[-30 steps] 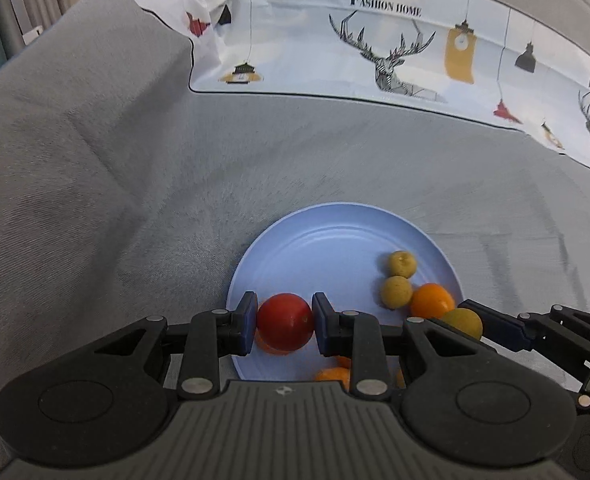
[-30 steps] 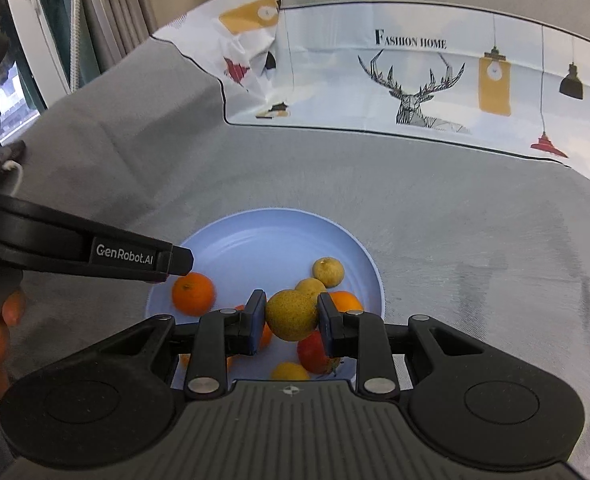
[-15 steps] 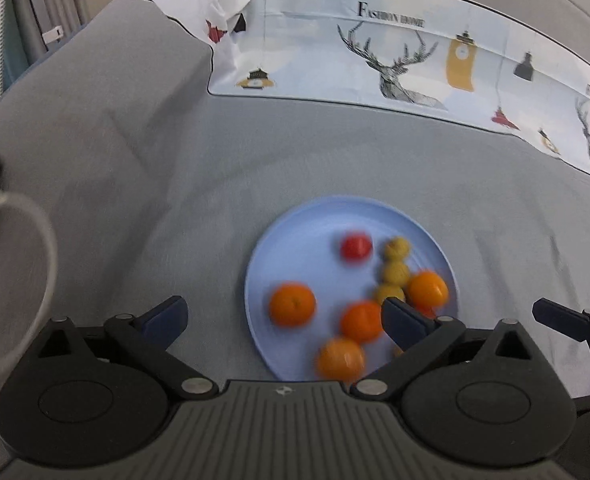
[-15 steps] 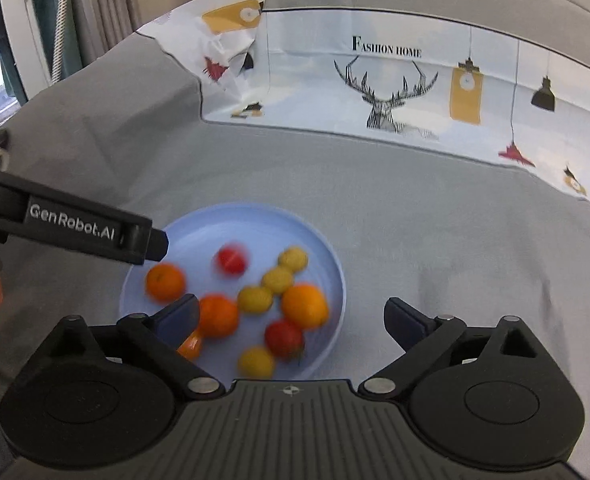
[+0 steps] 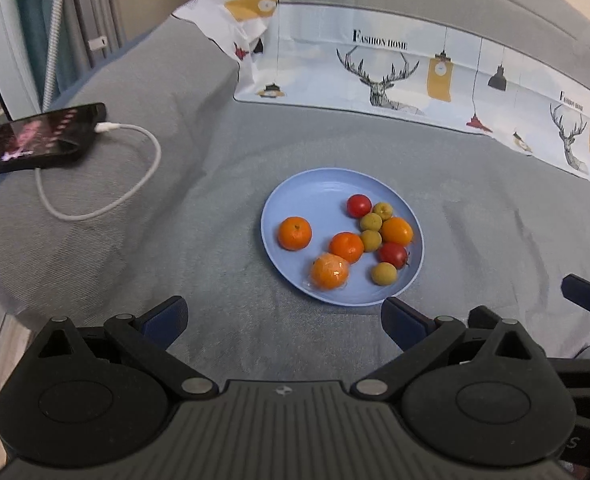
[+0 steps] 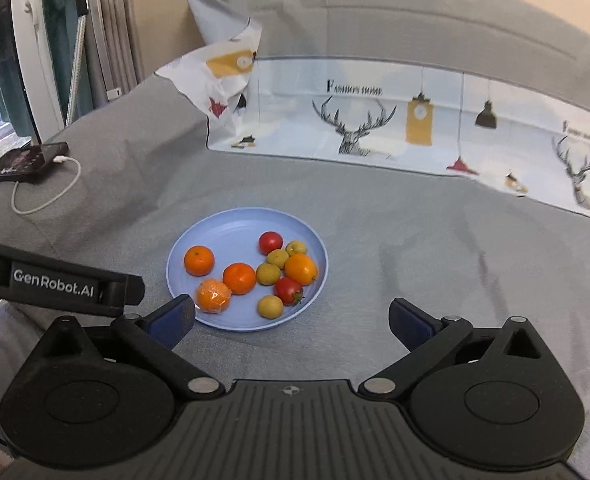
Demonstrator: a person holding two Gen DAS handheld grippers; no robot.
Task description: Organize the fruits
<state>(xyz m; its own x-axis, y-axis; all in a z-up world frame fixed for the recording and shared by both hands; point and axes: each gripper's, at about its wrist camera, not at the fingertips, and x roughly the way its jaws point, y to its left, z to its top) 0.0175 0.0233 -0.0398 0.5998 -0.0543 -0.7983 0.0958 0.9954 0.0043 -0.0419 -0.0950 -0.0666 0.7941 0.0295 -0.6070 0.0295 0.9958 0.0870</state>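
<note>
**Finding 1: Location of task items.** All fruit in view lies on the blue plate (image 5: 311, 196), centre of the left wrist frame, on grey cloth.
- There are four oranges, one of them the wrapped orange (image 5: 330, 271) at the plate's lower edge.
- There are two tomatoes, the upper tomato (image 5: 359, 205) and the lower tomato (image 5: 392, 254).
- There are four small yellow-green fruits, three of them bunched against the right-hand orange (image 5: 397, 231).
- No fruit is seen off the plate.

**Finding 2: Step in hand, judged.** Placement looks complete or close to it, and both tools are clear of the plate. If grouping by kind is still wanted:
- Take one fruit at a time.
- Start with the loners at the plate's edge, such as the left orange (image 5: 294, 233).
- Come down with the jaws straddling the fruit.
- Close gently on the tomatoes.
- The bunched cluster on the right leaves little finger room, and a nudge would likely set round fruit rolling.
- The wrapped orange may slip in its film.

**Finding 3: Claws.**
- The left claw (image 5: 283, 314), at lower centre of its frame, is spread wide. It is empty and touches nothing.
- The right claw (image 6: 291, 314) has its jaws opening. Nothing is between them, and the plate's near rim sits just beyond its left fingertip.

**Finding 4: Surroundings.** A phone (image 5: 39, 136) on its cable (image 5: 135, 176) lies at left, well apart from the plate.
</note>
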